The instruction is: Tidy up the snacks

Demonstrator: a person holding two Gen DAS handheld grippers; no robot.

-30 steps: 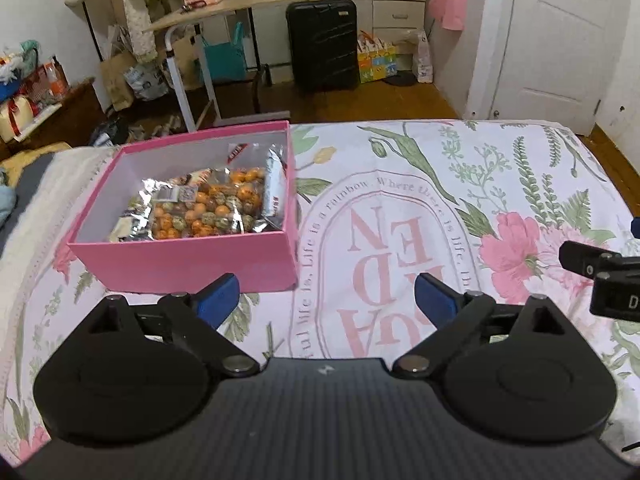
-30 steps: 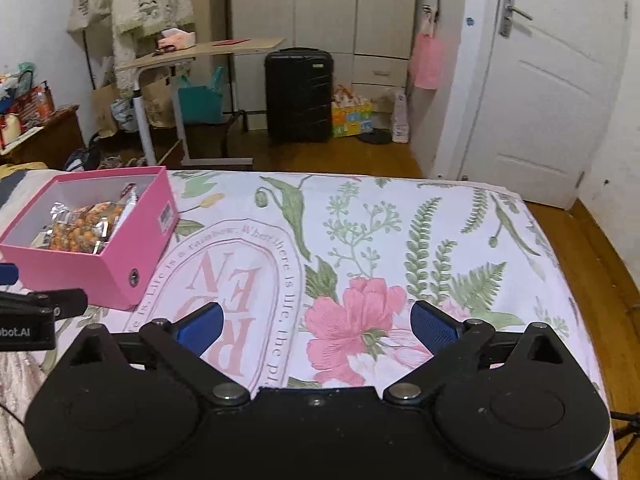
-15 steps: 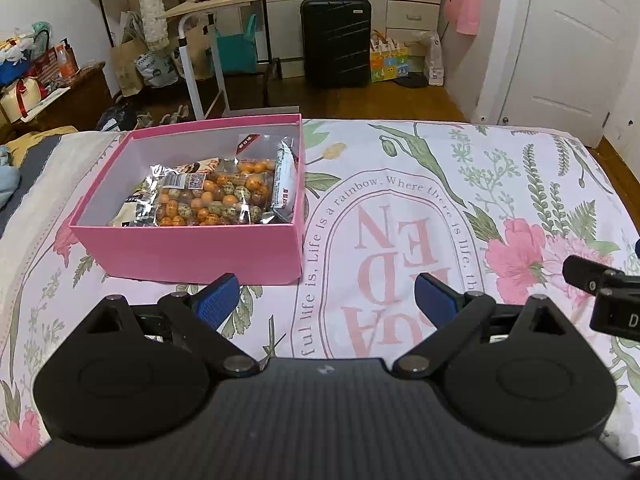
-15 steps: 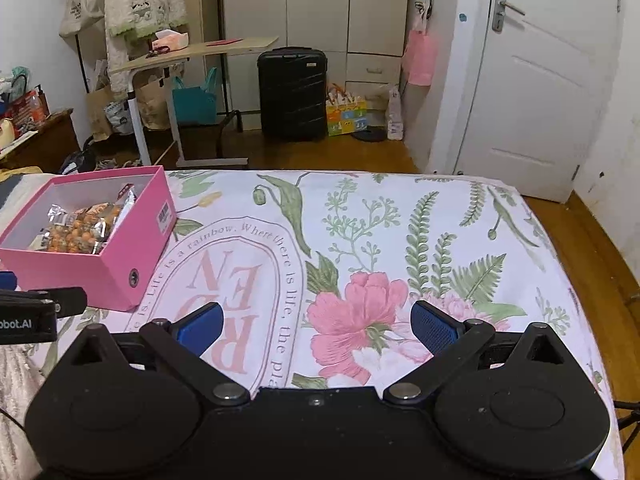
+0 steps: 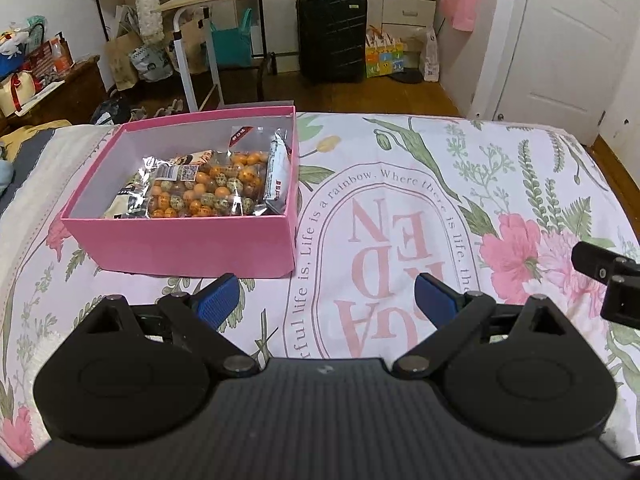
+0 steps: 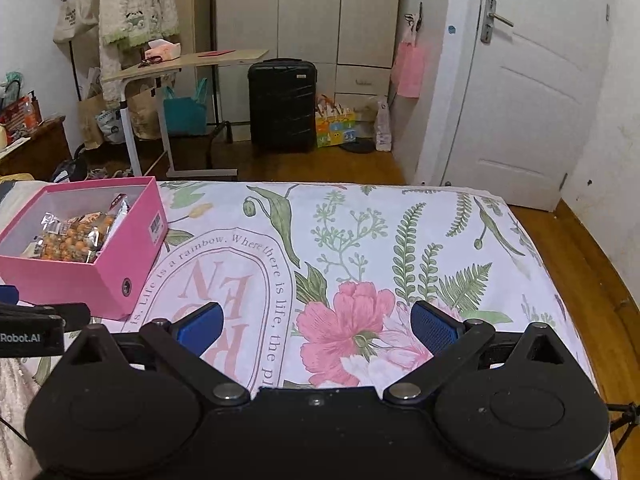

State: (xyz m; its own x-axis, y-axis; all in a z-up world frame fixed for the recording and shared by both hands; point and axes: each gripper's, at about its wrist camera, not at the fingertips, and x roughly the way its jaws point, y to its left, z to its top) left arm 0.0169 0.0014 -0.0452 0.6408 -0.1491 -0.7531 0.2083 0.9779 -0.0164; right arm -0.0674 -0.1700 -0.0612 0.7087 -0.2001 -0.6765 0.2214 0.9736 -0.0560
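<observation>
A pink box (image 5: 188, 246) stands on the floral bedsheet, ahead and left of my left gripper (image 5: 326, 296). Inside lie a clear bag of orange and speckled round snacks (image 5: 208, 190) and a white packet (image 5: 278, 172) leaning on the right wall. My left gripper is open and empty, just in front of the box's near right corner. My right gripper (image 6: 316, 326) is open and empty over the sheet's pink flower, to the right of the box (image 6: 116, 264); the snack bag (image 6: 76, 236) shows inside it.
The floral sheet (image 5: 400, 208) covers the bed to its far edge. Beyond it stand a black suitcase (image 6: 282, 106), a rolling side table (image 6: 180, 64) and a white door (image 6: 520, 100). The bed's right edge (image 6: 560, 280) drops to wooden floor.
Both grippers have risen and tilted, so the box sits lower and nearer the middle in both views. Both stay open and empty. The box and snacks have not moved.
</observation>
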